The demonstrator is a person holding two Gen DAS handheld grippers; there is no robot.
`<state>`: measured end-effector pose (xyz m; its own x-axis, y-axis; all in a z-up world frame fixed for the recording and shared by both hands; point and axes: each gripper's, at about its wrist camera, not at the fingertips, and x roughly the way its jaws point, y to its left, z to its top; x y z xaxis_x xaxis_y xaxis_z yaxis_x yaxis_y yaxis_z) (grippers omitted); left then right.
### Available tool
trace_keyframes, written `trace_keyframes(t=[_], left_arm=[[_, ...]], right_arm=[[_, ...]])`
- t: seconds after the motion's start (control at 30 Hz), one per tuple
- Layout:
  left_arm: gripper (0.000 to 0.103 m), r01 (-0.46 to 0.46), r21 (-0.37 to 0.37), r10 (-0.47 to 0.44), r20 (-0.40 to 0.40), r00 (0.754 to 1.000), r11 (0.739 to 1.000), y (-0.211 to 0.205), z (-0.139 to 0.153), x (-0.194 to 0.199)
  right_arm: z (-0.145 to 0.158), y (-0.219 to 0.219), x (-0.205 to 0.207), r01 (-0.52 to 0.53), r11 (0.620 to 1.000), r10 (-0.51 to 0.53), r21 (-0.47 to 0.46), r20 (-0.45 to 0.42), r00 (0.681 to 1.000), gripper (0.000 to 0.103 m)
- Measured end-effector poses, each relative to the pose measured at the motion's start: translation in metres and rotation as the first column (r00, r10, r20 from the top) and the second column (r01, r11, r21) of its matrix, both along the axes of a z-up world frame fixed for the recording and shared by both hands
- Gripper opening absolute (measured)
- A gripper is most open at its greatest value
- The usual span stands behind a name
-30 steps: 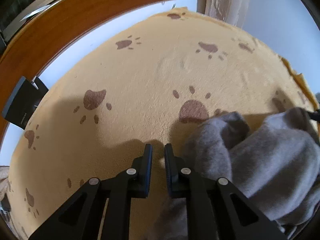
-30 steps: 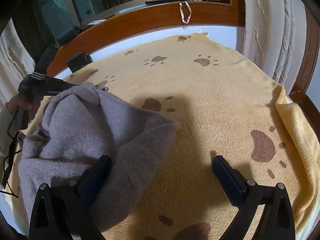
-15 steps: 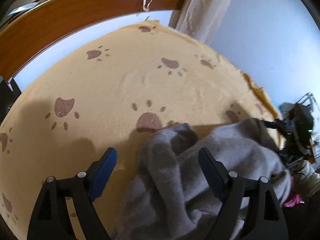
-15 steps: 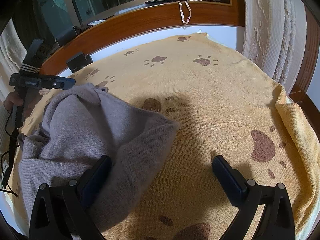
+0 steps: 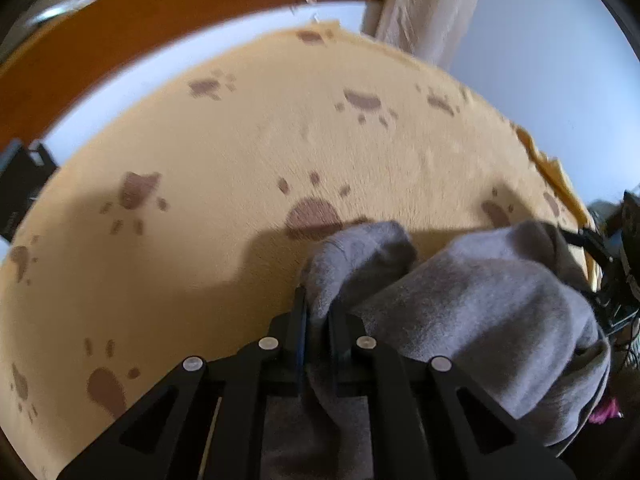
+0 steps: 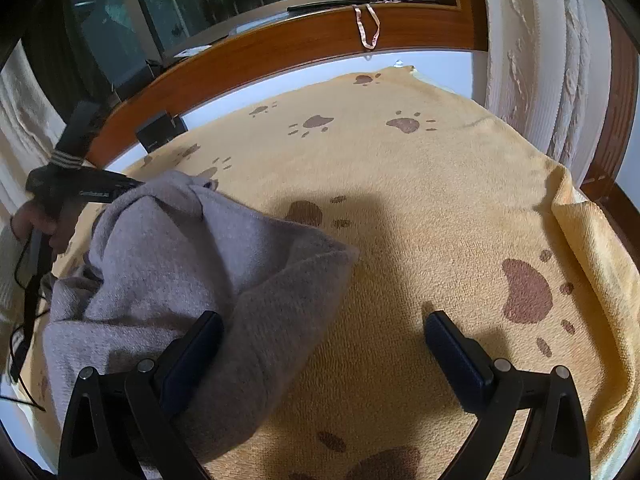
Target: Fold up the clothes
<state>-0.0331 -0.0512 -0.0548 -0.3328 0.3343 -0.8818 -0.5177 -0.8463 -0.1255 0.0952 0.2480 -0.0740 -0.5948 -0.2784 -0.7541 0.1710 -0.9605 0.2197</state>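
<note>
One gripper (image 5: 318,312) pinching sweater (image 5: 472,312).

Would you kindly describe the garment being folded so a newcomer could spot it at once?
A yellow blanket with brown paw prints covers the surface below the wooden window frame. On its left side lies a bunched grey sweater, the only plain grey thing there, and the left gripper pinches it.

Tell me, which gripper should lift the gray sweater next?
Probably the left gripper: its jaws are already shut on a bunch of the gray sweater. The right gripper hangs wide open, gripping nothing, with one finger against the sweater's edge.
</note>
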Motion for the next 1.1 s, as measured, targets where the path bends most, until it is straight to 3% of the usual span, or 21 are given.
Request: trace_keyframes(t=[0.3,0.47,0.63,0.67,0.7,0.77,0.8,0.83,0.97,1.1], left_arm=[[0.009,-0.071,0.165,0.095,-0.142,0.985,0.984,-0.039,0.049,0.049],[0.009,-0.070,0.226,0.116,-0.199,0.973,0.972,-0.051,0.071,0.072],[0.009,-0.040,0.283,0.107,-0.226,0.968,0.958,-0.052,0.082,0.091],[0.009,-0.034,0.293,0.105,-0.228,0.968,0.955,-0.052,0.083,0.095],[0.009,-0.028,0.305,0.103,-0.234,0.967,0.952,-0.053,0.084,0.100],[0.009,-0.023,0.323,0.107,-0.244,0.964,0.946,-0.056,0.086,0.107],[0.009,-0.024,0.330,0.111,-0.247,0.963,0.944,-0.058,0.087,0.110],[0.009,-0.028,0.344,0.120,-0.250,0.961,0.939,-0.063,0.089,0.114],[0.009,-0.044,0.370,0.147,-0.253,0.956,0.928,-0.074,0.090,0.122],[0.009,-0.062,0.378,0.180,-0.288,0.941,0.924,-0.079,0.095,0.133]], right_arm=[[0.003,0.029,0.006,0.076,0.981,-0.082,-0.178,-0.025,0.996,0.103],[0.016,0.013,0.008,0.088,0.993,-0.092,-0.077,-0.047,0.995,0.102],[0.030,-0.004,-0.007,0.065,0.994,-0.068,-0.084,-0.034,0.997,0.096],[0.031,-0.008,-0.012,0.060,0.994,-0.062,-0.091,-0.020,0.998,0.093],[0.029,-0.012,-0.015,0.061,0.995,-0.061,-0.084,-0.004,0.998,0.083],[0.021,-0.022,-0.024,0.061,0.998,-0.060,-0.028,0.034,0.998,0.058],[0.015,-0.026,-0.028,0.063,0.998,-0.063,0.008,0.056,0.996,0.034],[0.008,-0.027,-0.028,0.068,0.997,-0.071,0.030,0.078,0.994,0.024],[0.014,-0.034,-0.011,0.036,0.997,-0.039,0.075,0.046,0.998,0.015],[0.041,-0.043,0.013,0.010,0.983,0.004,0.181,-0.079,0.997,0.012]])
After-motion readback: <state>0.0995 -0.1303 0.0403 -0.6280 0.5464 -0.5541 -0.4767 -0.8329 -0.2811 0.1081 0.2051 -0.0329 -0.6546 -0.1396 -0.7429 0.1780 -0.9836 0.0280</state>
